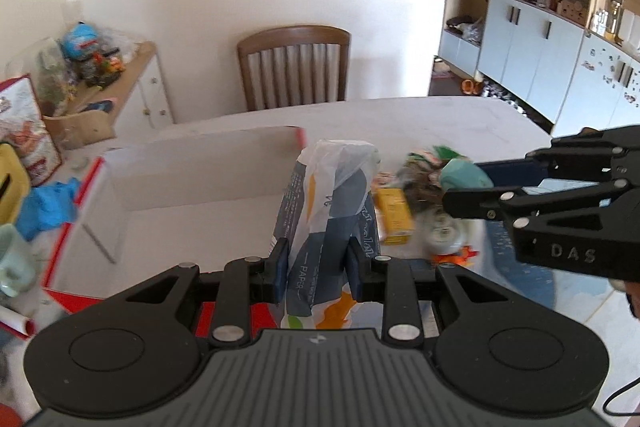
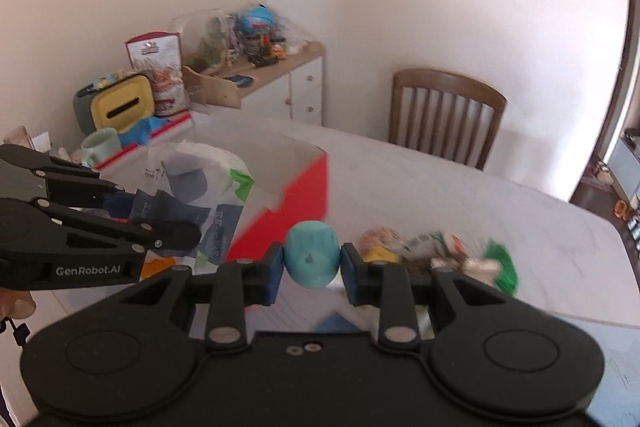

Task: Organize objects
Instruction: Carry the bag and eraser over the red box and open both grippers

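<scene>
White marble-look table [image 1: 440, 119] in a dining room, wooden chair [image 1: 294, 67] at its far side. Landmark: the open red-and-white cardboard box [image 1: 192, 175] on the table, likely the collecting bin.

Left gripper [image 1: 318, 261]: jaws nearly closed, pads pinching a printed plastic-wrapped paper pack [image 1: 332, 203], held upright just right of the box. Pinched low on its body, probably so it hangs steady for lowering in.

Right gripper [image 2: 312, 267]: jaws narrow, clamped on a small teal rounded object [image 2: 312, 253], lifted clear of the table, right of the box's red corner.

Loose clutter [image 2: 440, 255], with a yellow carton [image 1: 394, 215], lies farther right of the box, unsorted. Both items look to be in transit toward the box.
</scene>
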The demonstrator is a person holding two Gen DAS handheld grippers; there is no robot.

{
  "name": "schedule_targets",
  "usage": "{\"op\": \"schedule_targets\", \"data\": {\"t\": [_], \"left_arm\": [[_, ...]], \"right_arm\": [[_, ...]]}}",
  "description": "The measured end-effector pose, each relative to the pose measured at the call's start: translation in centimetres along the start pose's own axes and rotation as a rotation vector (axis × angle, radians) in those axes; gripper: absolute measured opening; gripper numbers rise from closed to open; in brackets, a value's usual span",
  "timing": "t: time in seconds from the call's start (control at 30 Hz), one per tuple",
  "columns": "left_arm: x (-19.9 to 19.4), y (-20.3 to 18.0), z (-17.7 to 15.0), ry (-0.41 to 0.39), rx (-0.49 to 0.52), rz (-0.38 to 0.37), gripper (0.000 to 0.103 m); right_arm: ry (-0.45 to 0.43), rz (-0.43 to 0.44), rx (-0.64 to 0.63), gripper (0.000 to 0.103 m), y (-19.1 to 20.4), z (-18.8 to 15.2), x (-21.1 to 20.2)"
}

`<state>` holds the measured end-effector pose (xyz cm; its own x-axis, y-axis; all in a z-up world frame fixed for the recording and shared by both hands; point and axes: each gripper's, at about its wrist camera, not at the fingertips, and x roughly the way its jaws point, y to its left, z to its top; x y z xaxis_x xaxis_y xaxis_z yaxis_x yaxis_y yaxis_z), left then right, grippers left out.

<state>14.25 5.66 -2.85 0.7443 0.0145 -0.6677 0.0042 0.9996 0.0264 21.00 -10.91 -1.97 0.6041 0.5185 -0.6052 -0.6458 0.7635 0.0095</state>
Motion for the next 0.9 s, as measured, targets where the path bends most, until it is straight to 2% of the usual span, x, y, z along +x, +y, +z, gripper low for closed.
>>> {"op": "schedule_targets", "data": {"t": [0.23,0.5,0.7,0.9], "left_arm": [[-0.1,5.4,0.4,0.026,-0.024,0.041,0.028],[1.9,10.5,2.2,0.062,-0.036,0.089,0.028],[4.7,12.1,3.5,0.108,0.033,0.129,0.028],[8.6,13.4,4.1,0.190,0.083,0.135,0.028]], "right_arm": [[-0.017,0.034,-0.063,0.029,4.2,2.2,2.4],[0.033,0.047,-0.080,0.029,6.6,3.9,6.7],[0.066,0.043,-0.134,0.029,8.1,4.6,9.6],[0.134,0.054,-0.136,0.029,9.6,5.3,12.8]]}}
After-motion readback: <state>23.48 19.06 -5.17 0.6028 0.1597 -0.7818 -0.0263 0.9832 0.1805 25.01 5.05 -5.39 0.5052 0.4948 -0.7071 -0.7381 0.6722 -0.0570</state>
